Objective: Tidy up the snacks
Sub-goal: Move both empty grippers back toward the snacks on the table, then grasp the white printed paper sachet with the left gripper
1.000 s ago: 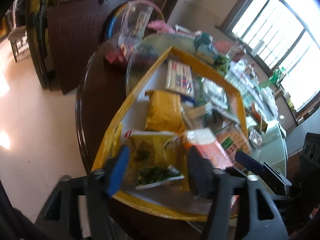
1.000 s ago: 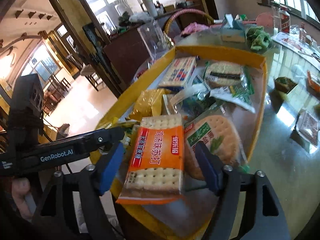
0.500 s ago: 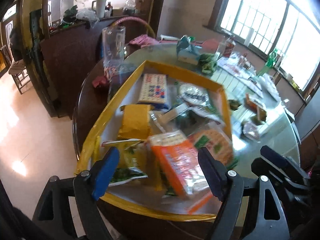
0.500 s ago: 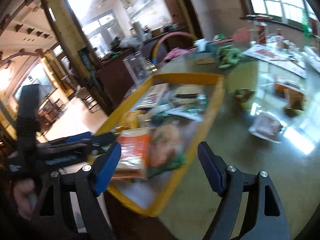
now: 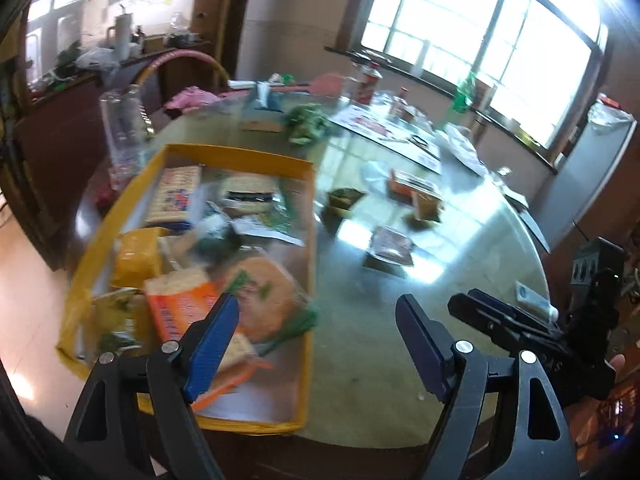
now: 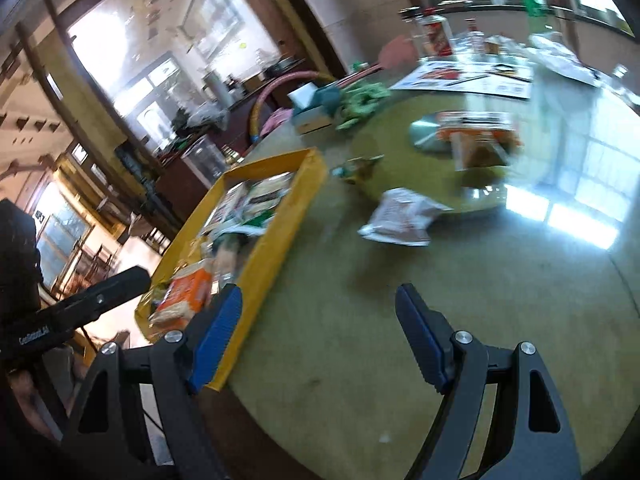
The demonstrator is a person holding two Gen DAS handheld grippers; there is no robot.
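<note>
A yellow tray (image 5: 308, 240) (image 6: 280, 236) holds several snack packets, among them an orange cracker pack (image 5: 180, 308) (image 6: 184, 292) and a round biscuit pack (image 5: 264, 292). Loose snacks lie on the glass table to its right: a reddish-white packet (image 5: 390, 242) (image 6: 400, 216), a small green packet (image 5: 342, 198) (image 6: 356, 168) and orange packs (image 5: 416, 190) (image 6: 476, 136). My left gripper (image 5: 316, 340) is open and empty above the tray's near right corner. My right gripper (image 6: 318, 332) is open and empty over the table, beside the tray.
A tissue box (image 5: 262, 114) (image 6: 312, 108), green bundle (image 5: 310, 122) and bottles (image 5: 368, 82) stand at the table's far side. A clear container (image 5: 126, 128) stands left of the tray. The table edge (image 5: 360, 440) is close below the grippers.
Both grippers have pulled back and swung right, away from over the tray toward the loose snacks on the table. Both stay open and empty.
</note>
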